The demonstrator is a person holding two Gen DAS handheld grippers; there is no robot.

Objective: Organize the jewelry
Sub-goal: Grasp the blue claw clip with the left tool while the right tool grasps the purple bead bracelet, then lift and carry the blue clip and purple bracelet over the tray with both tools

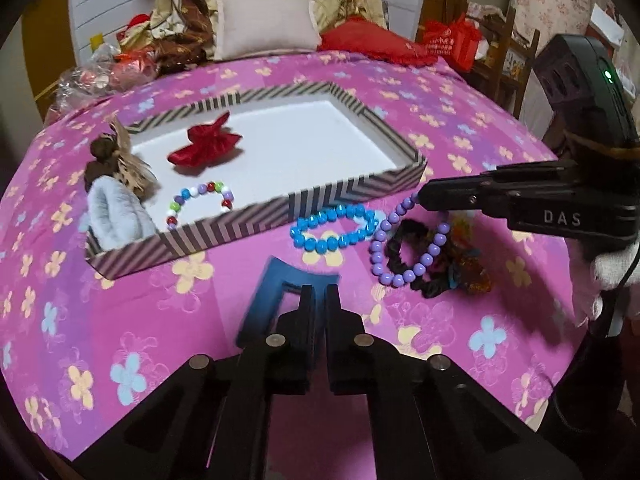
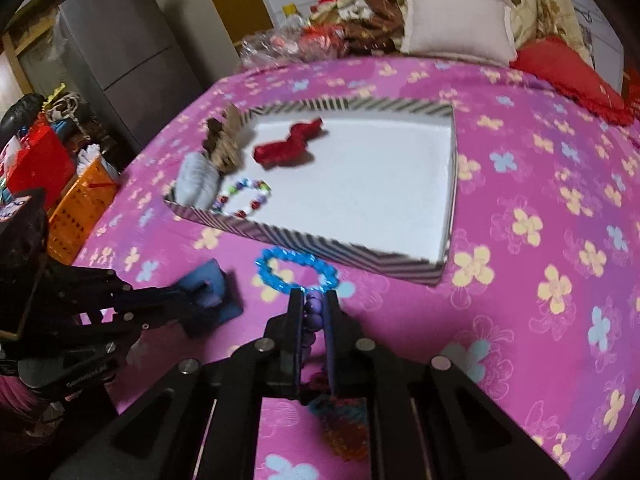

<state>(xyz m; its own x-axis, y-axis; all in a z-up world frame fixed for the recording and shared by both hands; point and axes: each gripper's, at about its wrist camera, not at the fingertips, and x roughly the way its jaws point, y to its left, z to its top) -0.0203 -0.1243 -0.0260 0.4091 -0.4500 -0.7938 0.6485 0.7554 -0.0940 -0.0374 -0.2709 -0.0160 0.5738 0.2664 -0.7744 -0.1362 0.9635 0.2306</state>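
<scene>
R claw (image 2: 314, 300) pinches purple bracelet (image 1: 404, 248), beads partly hidden btwn fingers. L claw (image 1: 319, 294) shut on blue piece (image 1: 272, 292), blurred. Striped tray (image 2: 352, 250) just ahead.

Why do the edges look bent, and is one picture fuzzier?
Left wrist view: fisheye lens bows the striped tray, beads sharp. Right wrist view: softer, motion-smeared around the blue bracelet and left gripper; dark corners in both.

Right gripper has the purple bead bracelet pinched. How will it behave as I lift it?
Likely floppy: the purple bead bracelet droops in a loose loop from the right gripper. It may swing, and its lower beads lie over the black scrunchie, so it could drag that. The beads look glossy and may slip.
</scene>
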